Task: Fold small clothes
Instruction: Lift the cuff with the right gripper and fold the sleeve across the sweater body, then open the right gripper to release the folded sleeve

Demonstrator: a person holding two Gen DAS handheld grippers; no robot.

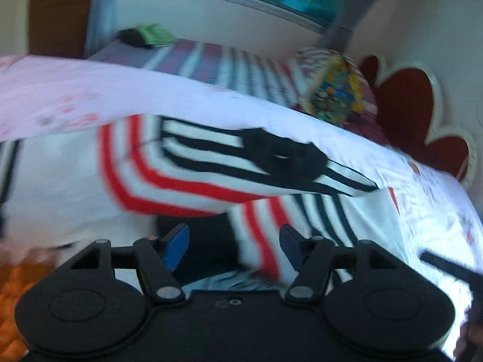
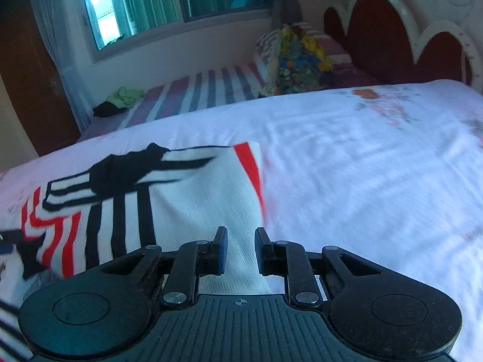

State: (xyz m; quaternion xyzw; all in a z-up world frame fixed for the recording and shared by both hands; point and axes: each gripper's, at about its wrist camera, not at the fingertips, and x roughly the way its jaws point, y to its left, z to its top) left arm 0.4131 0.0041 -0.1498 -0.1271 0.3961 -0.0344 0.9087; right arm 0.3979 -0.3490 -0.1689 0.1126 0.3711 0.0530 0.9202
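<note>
A small white garment (image 2: 187,199) with red and black stripes lies on the white bed sheet (image 2: 362,166), one black-striped part folded across it. My right gripper (image 2: 241,250) sits low at the garment's plain white edge. Its jaws stand narrow, and a ridge of that white cloth is drawn up between the pads and pinched. In the blurred left wrist view the garment (image 1: 193,169) fills the middle. My left gripper (image 1: 234,246) is open. A red-striped flap hangs between its fingers, close to the right blue pad (image 1: 289,247), and the pads do not press on it.
Beyond the sheet lies a striped mattress (image 2: 211,90) with a green and dark cloth (image 2: 126,95) on it. A colourful bundle (image 2: 299,60) stands by the red scalloped headboard (image 2: 377,36). A window and a wooden door are behind.
</note>
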